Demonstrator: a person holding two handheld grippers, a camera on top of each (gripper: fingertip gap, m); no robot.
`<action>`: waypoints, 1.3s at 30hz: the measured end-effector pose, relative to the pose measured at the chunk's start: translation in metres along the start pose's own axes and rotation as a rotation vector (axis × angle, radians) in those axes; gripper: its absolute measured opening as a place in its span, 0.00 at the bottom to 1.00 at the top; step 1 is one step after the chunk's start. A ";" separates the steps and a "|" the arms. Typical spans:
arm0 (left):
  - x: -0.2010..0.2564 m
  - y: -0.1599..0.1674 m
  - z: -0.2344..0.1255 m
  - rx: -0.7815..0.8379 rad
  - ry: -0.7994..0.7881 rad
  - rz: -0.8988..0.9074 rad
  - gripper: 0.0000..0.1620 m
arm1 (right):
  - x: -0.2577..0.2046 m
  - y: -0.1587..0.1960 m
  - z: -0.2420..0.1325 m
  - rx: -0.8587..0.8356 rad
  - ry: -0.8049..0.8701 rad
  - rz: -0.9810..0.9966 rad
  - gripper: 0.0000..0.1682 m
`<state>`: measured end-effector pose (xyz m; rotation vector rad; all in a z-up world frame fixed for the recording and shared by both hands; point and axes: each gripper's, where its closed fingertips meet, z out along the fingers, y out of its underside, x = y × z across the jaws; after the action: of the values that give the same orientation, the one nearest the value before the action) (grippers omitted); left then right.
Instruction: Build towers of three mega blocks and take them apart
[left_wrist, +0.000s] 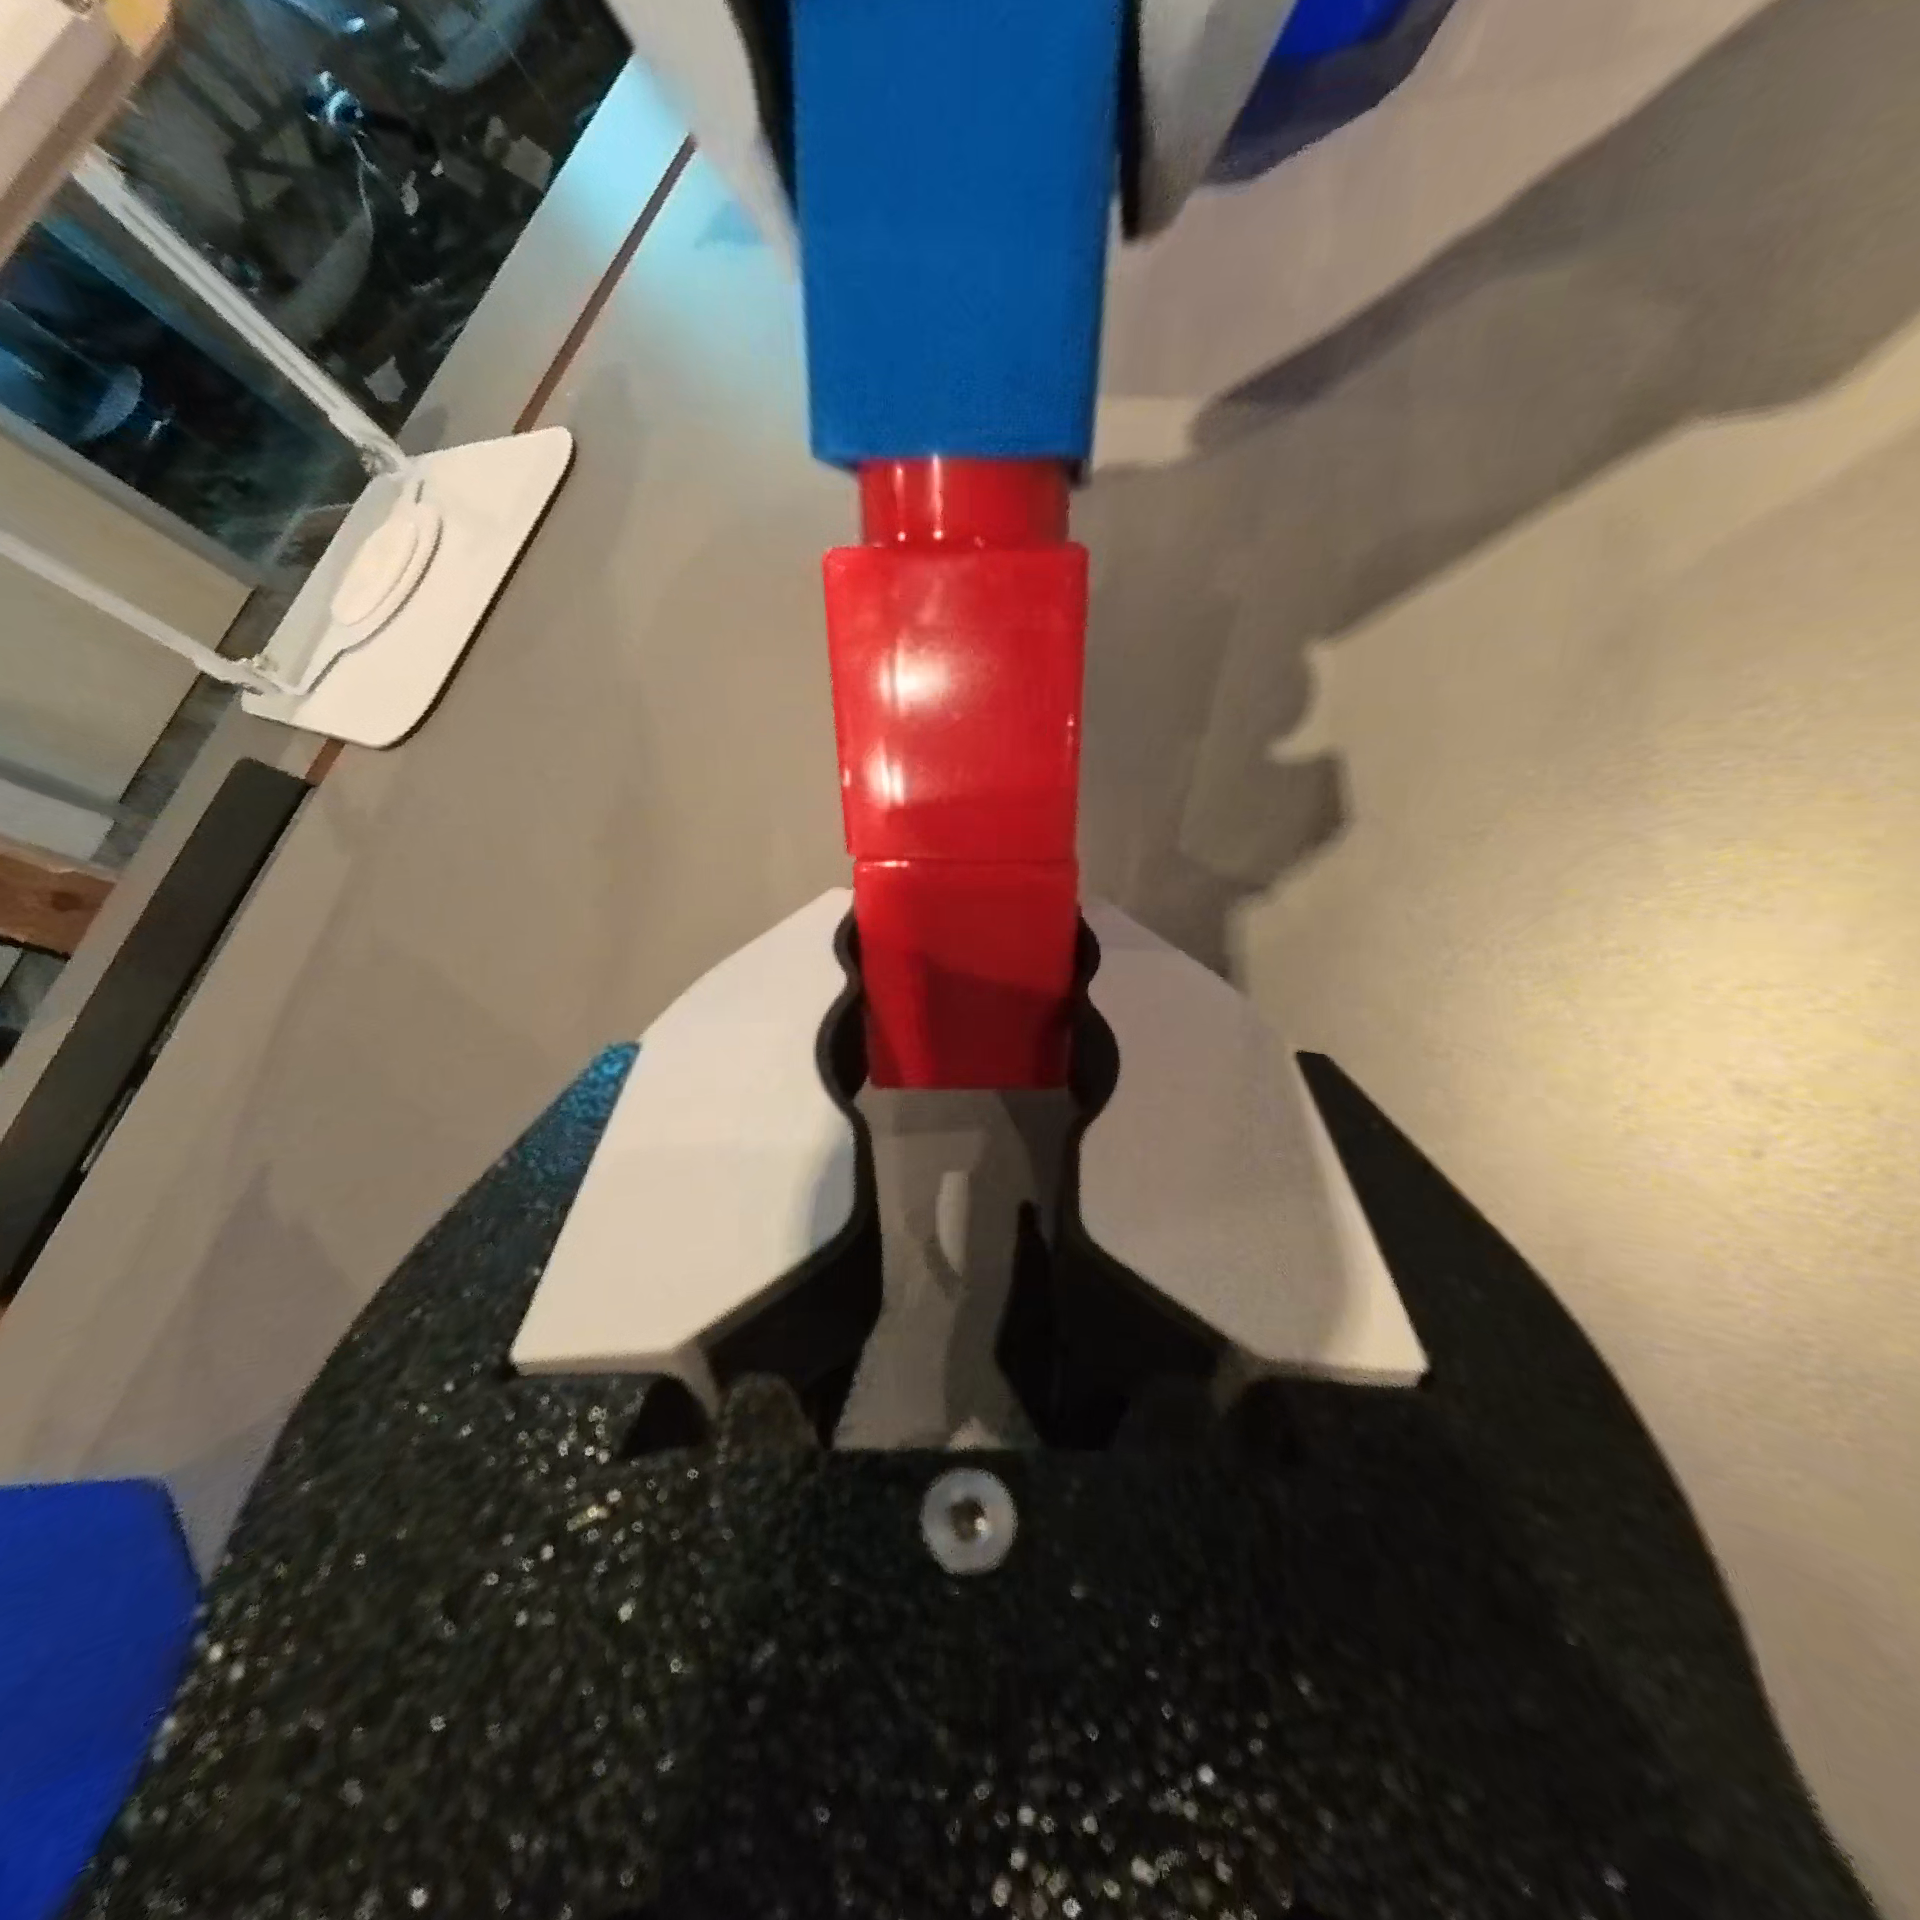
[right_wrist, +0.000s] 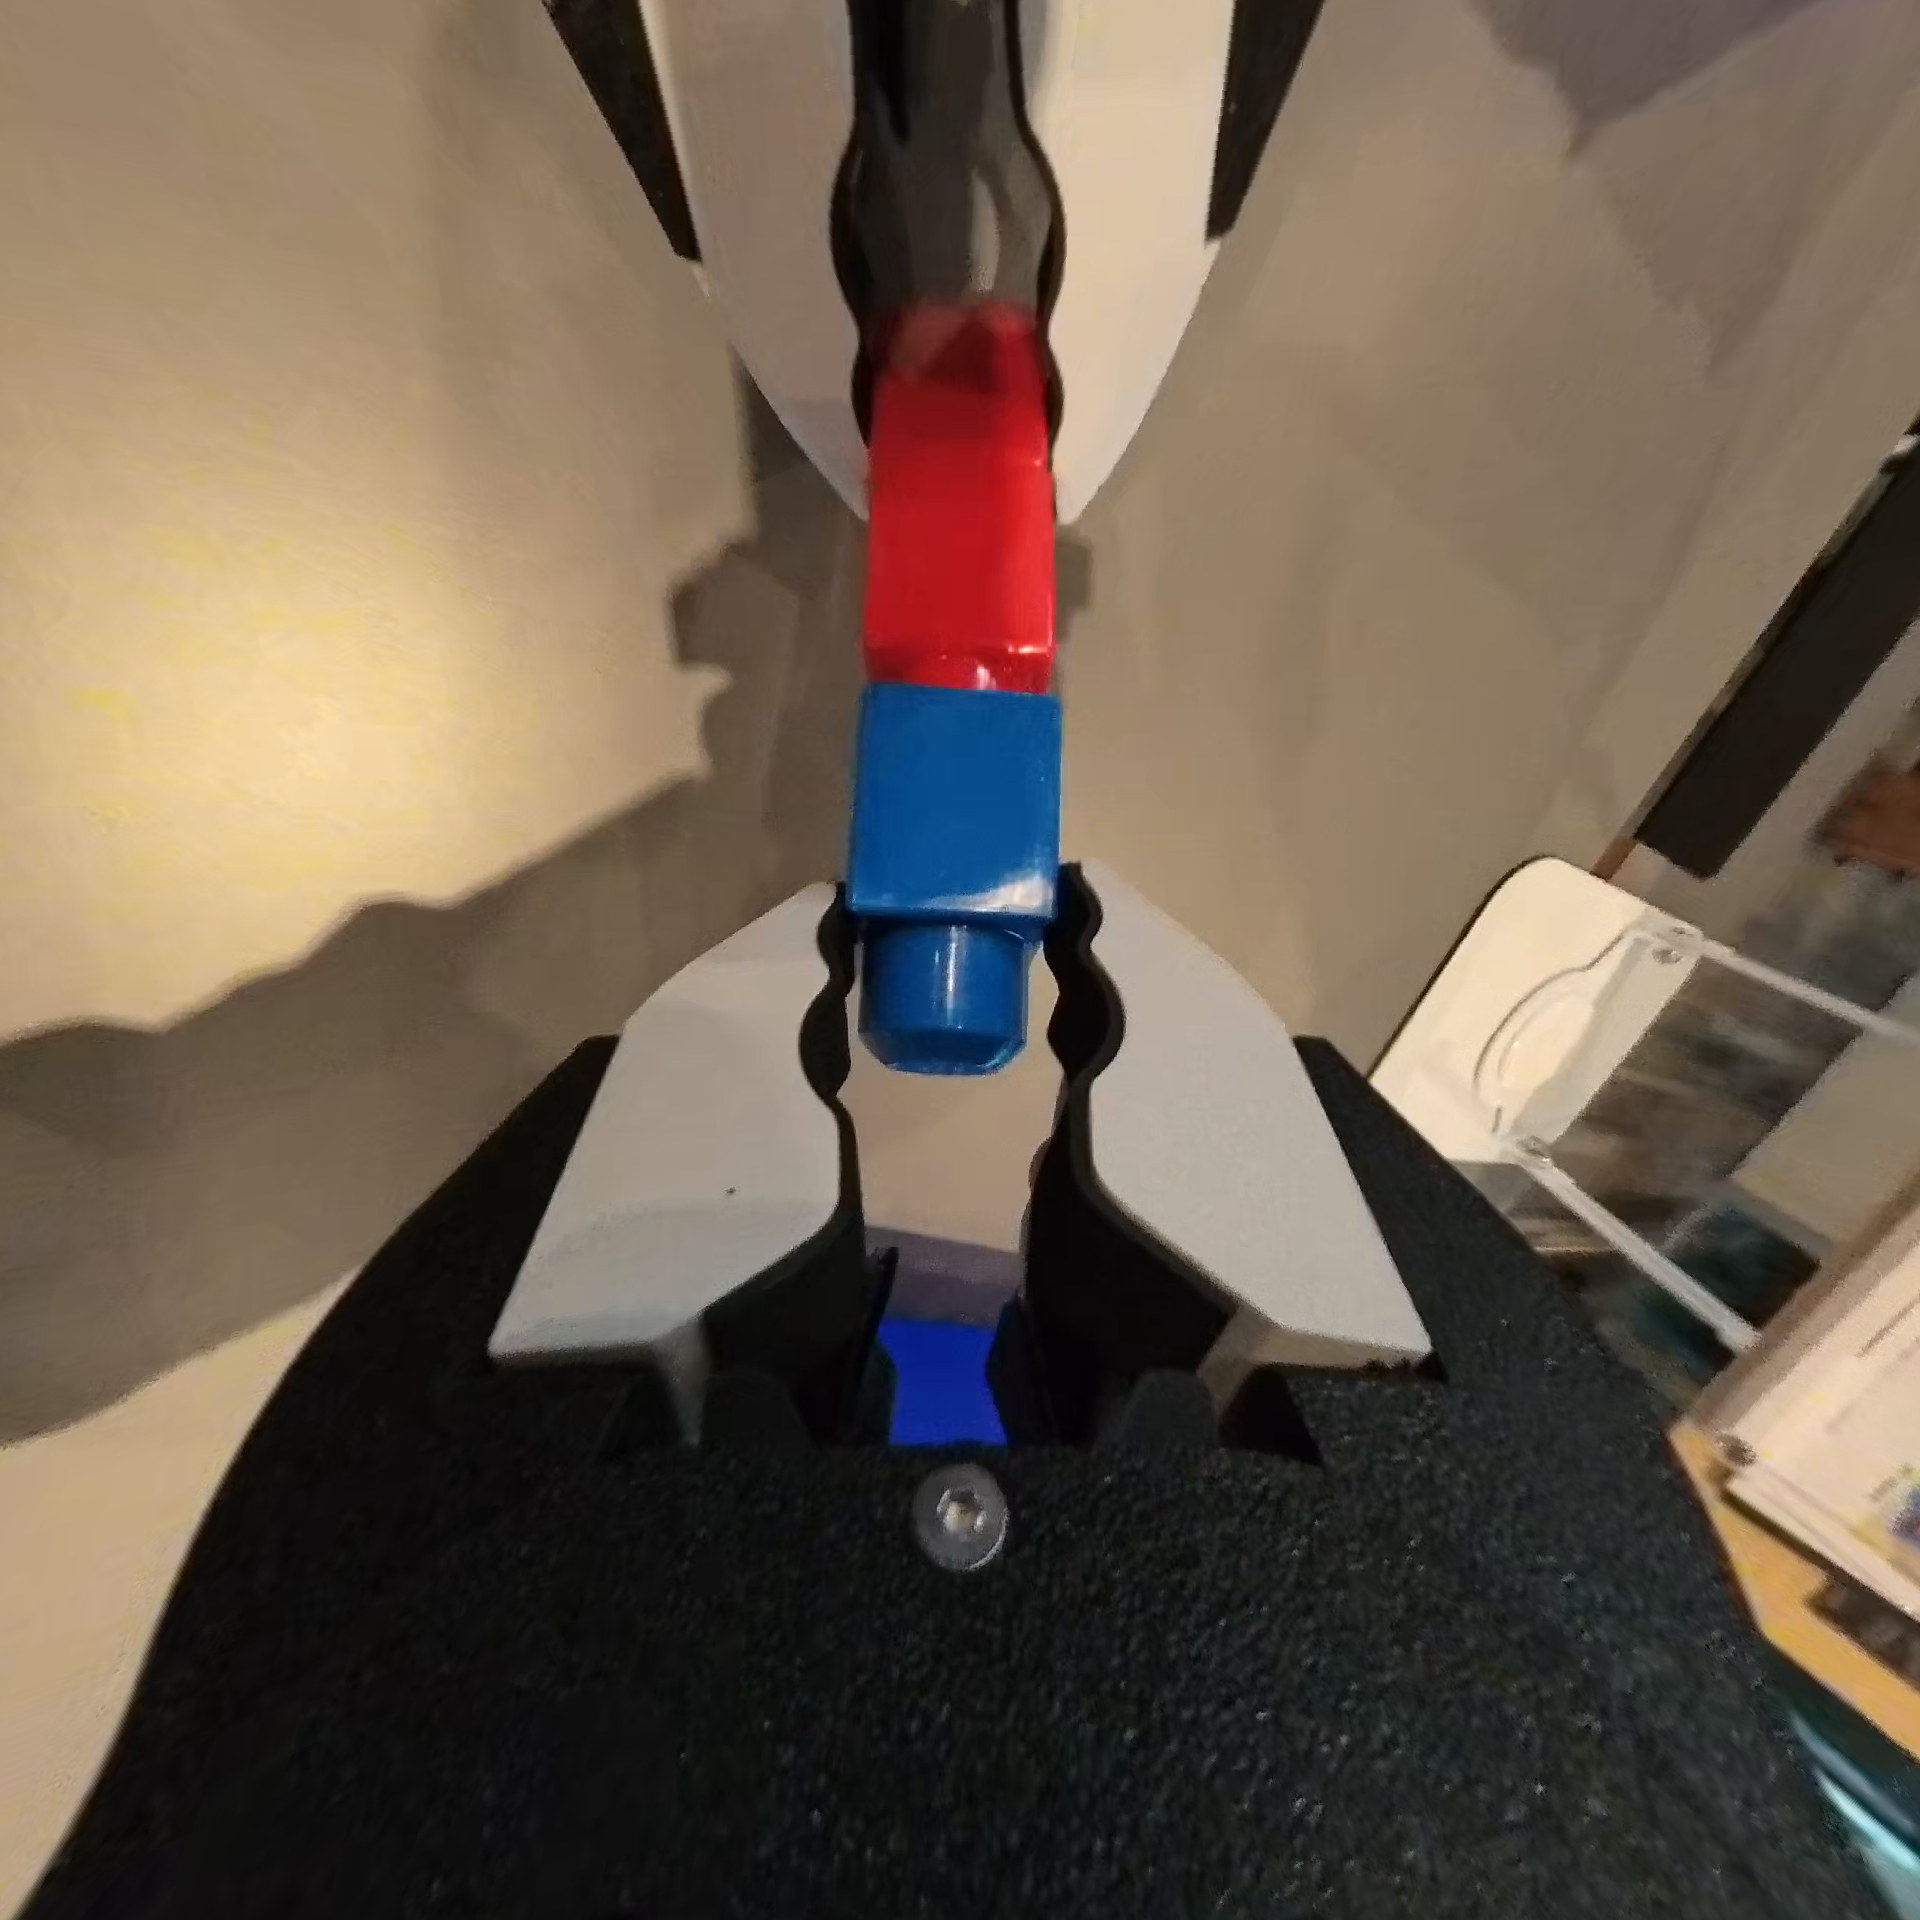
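Observation:
A tower of three blocks is held in the air between my two grippers, above the beige table (left_wrist: 1558, 935). My left gripper (left_wrist: 961, 914) is shut on the end red block (left_wrist: 961, 997). A second red block (left_wrist: 956, 696) is joined to it. Its round stud (left_wrist: 961, 504) shows in a gap before the blue block (left_wrist: 951, 260). My right gripper (right_wrist: 951, 894) is shut on the blue block (right_wrist: 951, 790), whose stud points at the camera. The red blocks (right_wrist: 961, 551) run on into the left gripper (right_wrist: 961, 499), facing mine. The right gripper's fingers (left_wrist: 1153, 156) flank the blue block at the top of the left wrist view.
A white flat stand base (left_wrist: 416, 582) sits near the table's edge, next to a clear acrylic case (right_wrist: 1662, 1091). A dark strip (left_wrist: 156, 987) runs along the table edge. A blue patch (left_wrist: 83, 1621) shows at the lower left. Gripper shadows fall across the table. Tip to tip, the grippers are about 9 centimeters apart.

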<state>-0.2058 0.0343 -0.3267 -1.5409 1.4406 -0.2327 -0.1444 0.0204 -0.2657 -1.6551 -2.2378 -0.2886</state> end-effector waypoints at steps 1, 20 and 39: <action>0.000 0.001 0.000 -0.007 -0.005 0.011 0.22 | 0.000 0.000 0.001 -0.008 0.006 -0.013 0.21; 0.003 0.000 -0.002 0.019 -0.010 0.036 0.21 | -0.003 -0.017 0.003 0.160 0.082 -0.031 0.22; -0.005 -0.038 -0.015 0.310 -0.094 -0.015 0.33 | -0.006 -0.018 -0.014 0.282 0.182 0.042 0.22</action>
<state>-0.1929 0.0236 -0.2890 -1.2933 1.2543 -0.3697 -0.1582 0.0050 -0.2546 -1.4634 -2.0020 -0.1015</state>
